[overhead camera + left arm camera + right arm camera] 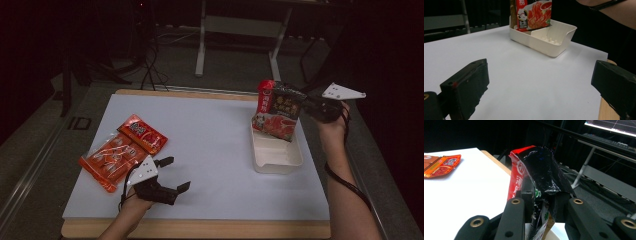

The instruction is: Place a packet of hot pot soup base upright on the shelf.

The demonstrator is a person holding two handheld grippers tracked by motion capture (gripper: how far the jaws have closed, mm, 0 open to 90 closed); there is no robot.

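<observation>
A red and black sauce packet [278, 111] was held upright by the right gripper [311, 106], whose fingers were pinched on the packet's upper edge. In the right gripper view the packet [537, 173] was seen crumpled between the two black fingers [514, 217]. The packet's lower end was lowered into the far compartment of a white divided tray [280, 162], which was set near the right side of the white desk [210, 135]. The same tray [554, 42] was seen from the left gripper view, with the packet [534, 13] standing in its far section.

The left gripper [172, 175] was kept low over the near left part of the desk, its fingers spread wide with nothing between them. Two orange packets [122, 150] were left lying flat, overlapping, at the desk's left side, just beyond the left gripper.
</observation>
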